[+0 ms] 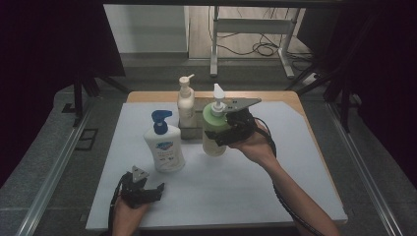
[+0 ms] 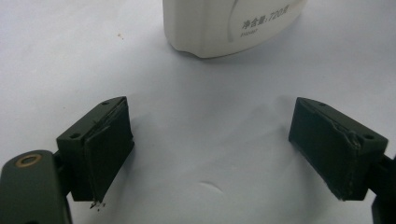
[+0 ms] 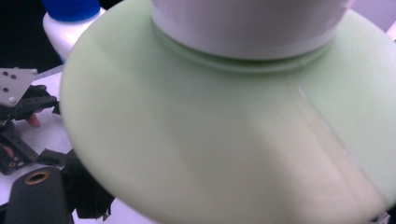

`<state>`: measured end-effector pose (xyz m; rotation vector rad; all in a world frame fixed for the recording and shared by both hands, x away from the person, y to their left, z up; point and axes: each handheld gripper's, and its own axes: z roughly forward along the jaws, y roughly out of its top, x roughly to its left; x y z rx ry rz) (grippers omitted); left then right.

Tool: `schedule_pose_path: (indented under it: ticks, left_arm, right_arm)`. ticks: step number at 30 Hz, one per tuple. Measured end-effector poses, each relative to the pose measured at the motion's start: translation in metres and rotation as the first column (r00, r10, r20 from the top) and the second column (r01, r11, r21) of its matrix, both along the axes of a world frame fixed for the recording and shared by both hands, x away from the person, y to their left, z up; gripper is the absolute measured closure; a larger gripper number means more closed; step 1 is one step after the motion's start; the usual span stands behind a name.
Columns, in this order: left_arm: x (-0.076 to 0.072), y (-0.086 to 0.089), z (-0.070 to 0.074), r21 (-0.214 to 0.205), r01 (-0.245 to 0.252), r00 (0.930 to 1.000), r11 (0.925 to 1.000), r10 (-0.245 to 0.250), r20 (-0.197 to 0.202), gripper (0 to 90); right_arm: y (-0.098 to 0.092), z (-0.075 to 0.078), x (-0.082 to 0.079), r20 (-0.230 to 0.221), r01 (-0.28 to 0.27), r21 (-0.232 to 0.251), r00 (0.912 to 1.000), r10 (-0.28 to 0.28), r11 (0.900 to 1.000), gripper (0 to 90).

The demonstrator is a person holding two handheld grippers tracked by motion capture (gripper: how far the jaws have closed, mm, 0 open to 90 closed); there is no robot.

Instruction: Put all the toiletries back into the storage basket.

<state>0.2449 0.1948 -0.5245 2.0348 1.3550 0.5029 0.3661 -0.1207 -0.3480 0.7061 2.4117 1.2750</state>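
The right gripper (image 1: 221, 129) clamps a smooth, rounded pale-green pump bottle (image 1: 214, 129) just beside a grey block (image 1: 191, 129) mid-table; the left gripper (image 1: 147, 189) rests wide apart near a glossy white bottle (image 1: 164, 147) on the matte white table (image 1: 246, 187) in a dim room

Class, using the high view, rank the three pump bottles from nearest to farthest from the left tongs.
1. Blue-pump bottle, just beyond the left tongs.
2. Green bottle, centre-right, gripped by the right tongs.
3. Cream bottle, at the back, beside the grey box.
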Motion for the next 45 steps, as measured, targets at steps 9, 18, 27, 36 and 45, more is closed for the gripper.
schedule_pose_path:
  ticks: [9,18,27,36,45]
  left_arm:
    - [0.0,0.0,0.0,-0.001,0.0,1.0,1.0,0.0,0.0,13.0]
    - [0.0,0.0,0.0,-0.001,0.0,1.0,1.0,0.0,0.0,13.0]
    - [0.0,0.0,0.0,0.0,0.0,1.0,1.0,0.0,0.0,13.0]
    - [0.0,0.0,0.0,-0.001,-0.001,1.0,1.0,0.001,0.0,13.0]
    - [0.0,0.0,0.0,-0.002,-0.001,1.0,1.0,0.001,0.0,13.0]
  right_arm:
    - [0.007,0.011,0.012,0.011,0.024,-0.001,0.9996,-0.024,0.9997,12.3]
    - [0.011,0.016,0.026,0.012,0.061,0.007,0.998,-0.061,0.9981,12.3]
    - [0.012,0.018,0.041,0.015,0.104,0.015,0.9945,-0.104,0.9945,12.3]
    - [0.015,0.02,0.056,0.007,0.143,0.023,0.9896,-0.143,0.9894,12.3]
    - [0.023,0.021,0.069,0.009,0.165,0.018,0.9862,-0.165,0.9862,12.3]
